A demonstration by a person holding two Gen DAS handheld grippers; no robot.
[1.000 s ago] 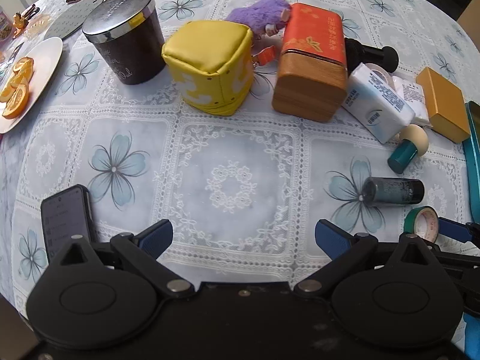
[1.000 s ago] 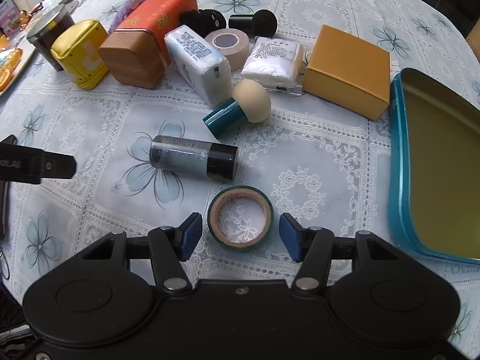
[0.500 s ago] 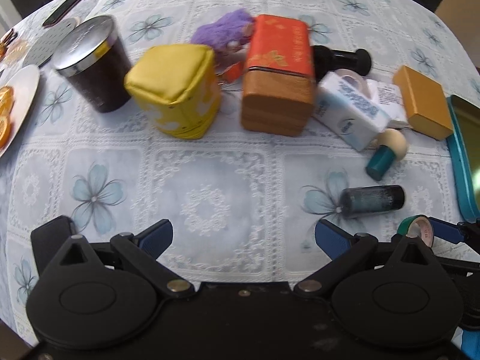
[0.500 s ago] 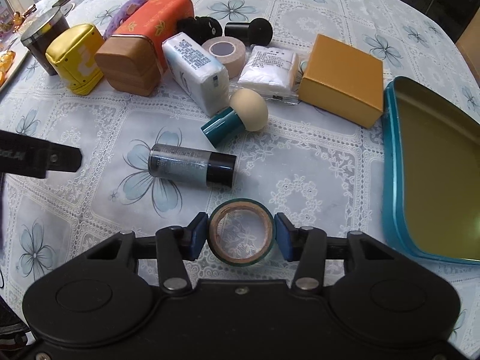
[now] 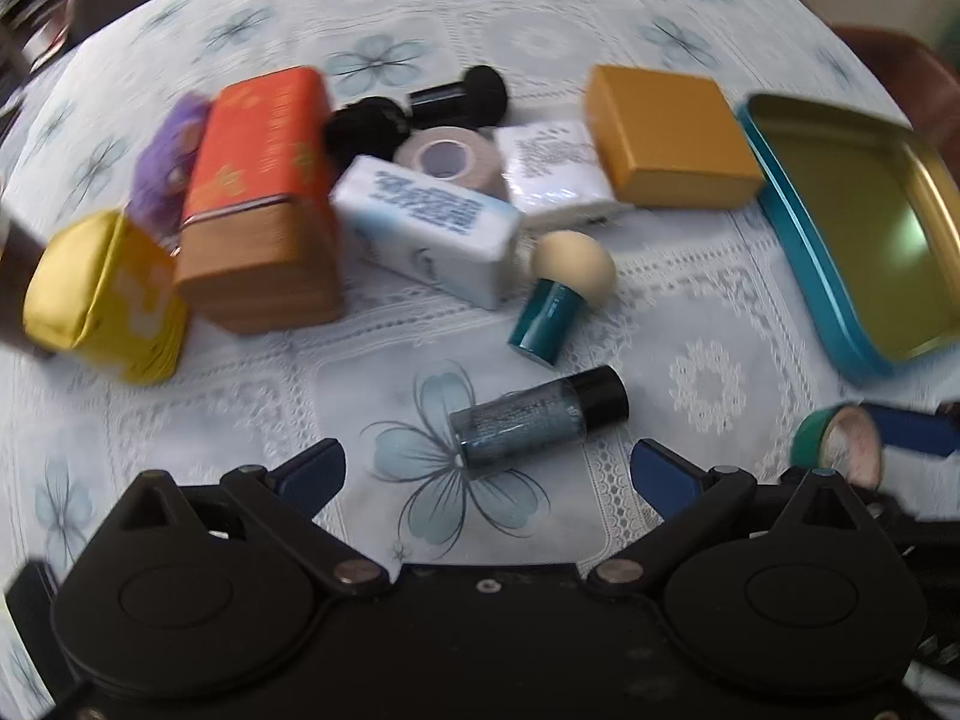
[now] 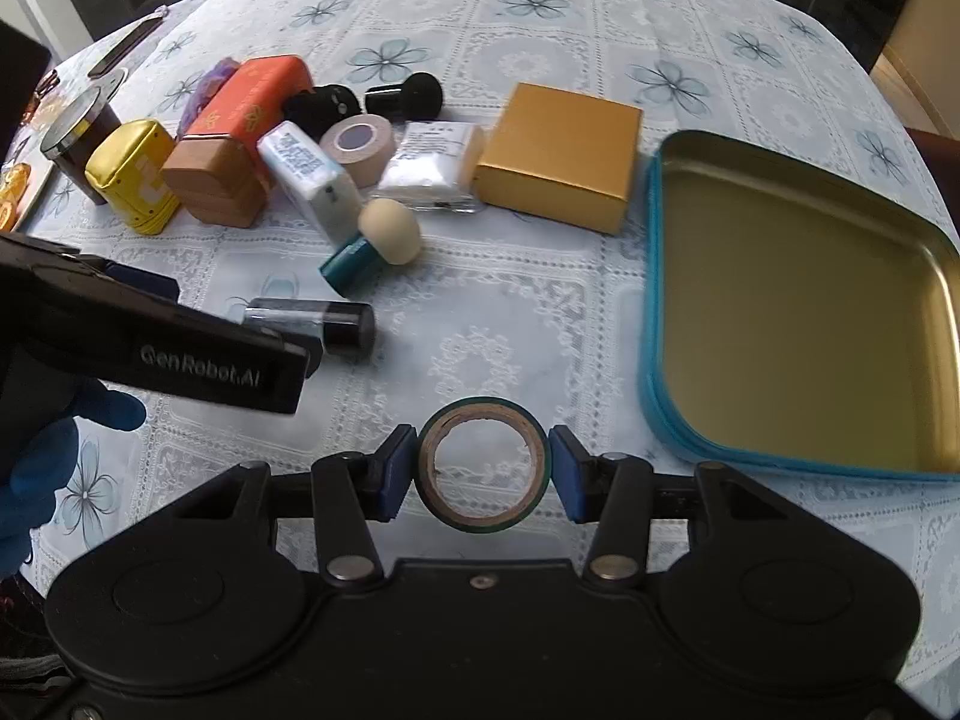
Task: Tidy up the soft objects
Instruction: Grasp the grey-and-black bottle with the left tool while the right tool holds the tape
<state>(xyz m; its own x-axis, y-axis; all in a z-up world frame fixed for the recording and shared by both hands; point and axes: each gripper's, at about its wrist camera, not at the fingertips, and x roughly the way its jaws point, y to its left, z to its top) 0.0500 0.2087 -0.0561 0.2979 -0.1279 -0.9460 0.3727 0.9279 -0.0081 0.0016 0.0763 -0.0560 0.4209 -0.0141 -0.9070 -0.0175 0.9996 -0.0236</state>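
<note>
Green tape roll (image 6: 483, 465) sits pinched between the blue pads (image 6: 401, 470) of my right gripper (image 6: 483, 468), lifted clear of the lace tablecloth (image 6: 510, 324). Just right of those fingers lies the teal tin tray (image 6: 651, 324). My left gripper (image 5: 489, 471) hangs spread wide, holding nothing, a dark glitter bottle (image 5: 534, 417) lying between and just ahead of its fingertips. Farther ahead rests the sponge-headed applicator (image 5: 564, 294), and far left the yellow plush cube (image 5: 102, 297).
</note>
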